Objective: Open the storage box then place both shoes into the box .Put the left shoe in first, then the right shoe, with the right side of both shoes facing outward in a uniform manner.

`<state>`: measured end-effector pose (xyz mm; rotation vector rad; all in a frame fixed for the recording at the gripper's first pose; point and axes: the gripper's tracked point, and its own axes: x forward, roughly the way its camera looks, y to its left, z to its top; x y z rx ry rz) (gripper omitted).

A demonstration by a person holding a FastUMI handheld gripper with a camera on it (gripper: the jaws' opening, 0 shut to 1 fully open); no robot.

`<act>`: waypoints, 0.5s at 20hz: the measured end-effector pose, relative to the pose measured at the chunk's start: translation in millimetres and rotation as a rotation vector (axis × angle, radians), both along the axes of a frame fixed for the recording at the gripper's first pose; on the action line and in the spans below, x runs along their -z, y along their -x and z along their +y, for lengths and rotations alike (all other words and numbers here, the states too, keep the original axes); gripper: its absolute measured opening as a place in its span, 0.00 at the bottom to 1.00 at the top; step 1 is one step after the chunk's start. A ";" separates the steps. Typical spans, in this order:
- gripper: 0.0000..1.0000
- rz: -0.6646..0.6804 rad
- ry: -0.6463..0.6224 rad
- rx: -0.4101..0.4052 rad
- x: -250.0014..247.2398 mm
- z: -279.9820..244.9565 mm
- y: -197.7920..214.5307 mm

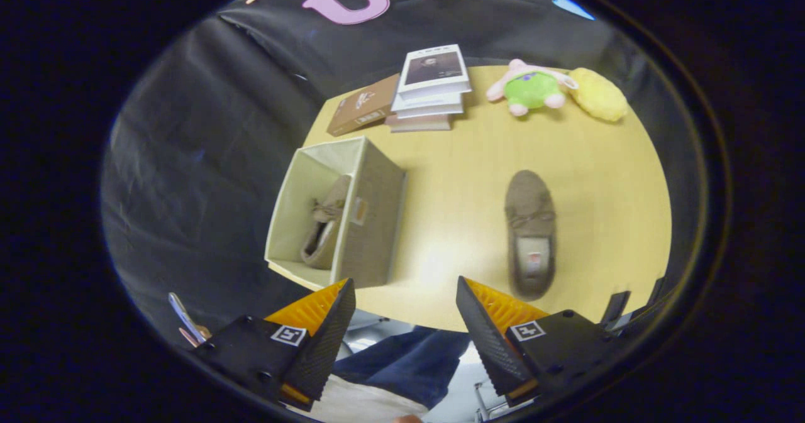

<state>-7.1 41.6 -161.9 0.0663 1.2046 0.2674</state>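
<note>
Storage box (371,222): open, one shoe inside (326,228) against its wall | second shoe (530,233): flat on table (453,178), beyond the right finger | gripper (405,322): fingers wide apart, holding nothing | books (431,90), brown carton (363,114), plush toys (534,90) at far table edge.

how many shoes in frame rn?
2. One shoe stands on its side inside the open storage box. The other lies on the table, right of the box, beyond the open, empty gripper.
</note>
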 end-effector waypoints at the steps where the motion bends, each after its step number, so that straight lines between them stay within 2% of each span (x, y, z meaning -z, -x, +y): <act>1: 1.00 0.006 0.006 0.010 3.8 -13.9 0.2; 10: 1.00 0.041 0.201 0.042 62.7 -139.0 -17.3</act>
